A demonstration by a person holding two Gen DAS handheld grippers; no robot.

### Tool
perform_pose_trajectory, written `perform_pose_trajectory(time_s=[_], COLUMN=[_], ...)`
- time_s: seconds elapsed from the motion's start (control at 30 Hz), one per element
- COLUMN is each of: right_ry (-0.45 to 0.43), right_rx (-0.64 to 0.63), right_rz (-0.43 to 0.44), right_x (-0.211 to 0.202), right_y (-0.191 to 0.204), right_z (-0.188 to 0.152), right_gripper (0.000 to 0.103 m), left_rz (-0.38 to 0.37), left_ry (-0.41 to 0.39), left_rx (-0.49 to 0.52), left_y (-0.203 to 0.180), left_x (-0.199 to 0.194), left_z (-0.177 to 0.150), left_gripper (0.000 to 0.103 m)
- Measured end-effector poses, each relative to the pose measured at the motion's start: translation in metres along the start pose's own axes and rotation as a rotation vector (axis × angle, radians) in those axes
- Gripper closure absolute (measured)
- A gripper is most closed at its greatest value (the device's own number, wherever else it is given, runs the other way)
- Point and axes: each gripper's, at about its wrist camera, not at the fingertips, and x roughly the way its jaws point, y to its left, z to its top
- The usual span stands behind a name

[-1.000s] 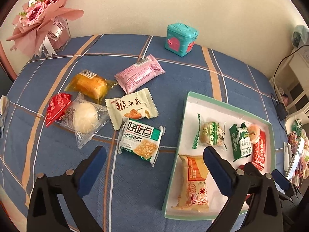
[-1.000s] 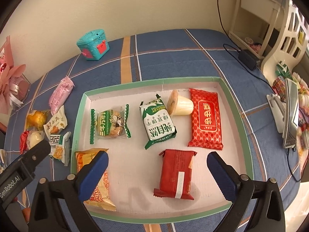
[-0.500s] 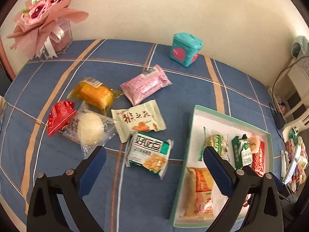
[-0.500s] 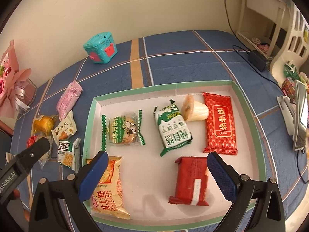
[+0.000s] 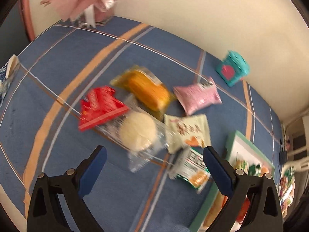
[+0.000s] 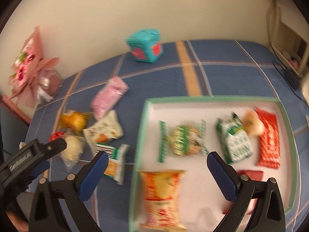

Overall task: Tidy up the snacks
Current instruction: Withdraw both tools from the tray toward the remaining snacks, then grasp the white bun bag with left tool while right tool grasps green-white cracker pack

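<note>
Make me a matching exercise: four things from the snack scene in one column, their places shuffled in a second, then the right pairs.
Things
1. pink snack packet
2. long red snack packet
3. teal toy box
4. pink flower bouquet

Places
A. inside the white tray with green rim, at its right side
B. on the blue checked cloth, left of the tray
C. by the wall, at the cloth's far left corner
D. by the wall, behind the tray's left corner

Pairs: 1-B, 2-A, 3-D, 4-C
</note>
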Motion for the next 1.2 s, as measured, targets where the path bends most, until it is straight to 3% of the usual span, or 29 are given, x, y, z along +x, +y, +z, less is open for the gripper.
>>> perform_pose_trajectory(time_s=[0.2,0.33,0.57,0.83,1.0,1.2], right_ry=[0.007,0.039,0.095,0.150,0.160,0.180], right_rx=[-0.024,-0.053,-0.097,-0.116,-0.145,-0.160], right_rz=[0.048,0.045,0.036,0.009,-0.005,-0.019], right_x=[0.009,0.024,0.051,0.075,0.080,0.086], right_y=[0.030,0.047,0.067,0.075,0.083,0.084], right_z=[0.007,0.002,-0.005,-0.014,-0.018,-0.024], right_gripper=[0.000,0.003,0.012,0.014,0.018,0.031], left_rz=[-0.002,-0.011,-0.028,-0.023,-0.017,-0.012], left_ry=[0.002,0.032,0.093,0.127,0.130,0.119], left_rx=[-0.034,-0.038,-0.055,-0.069,-0.060,-0.058], left_y=[0.014,0.014,0.015,0.017,0.011,0.004], left_x=[0.005,0.016,0.040,0.059,0.068,0.073], left_z=[0.015,0.019,0.022,0.025,0.024,0.024], left_gripper=[0.003,0.010,0.010,0.011,0.011,0.011])
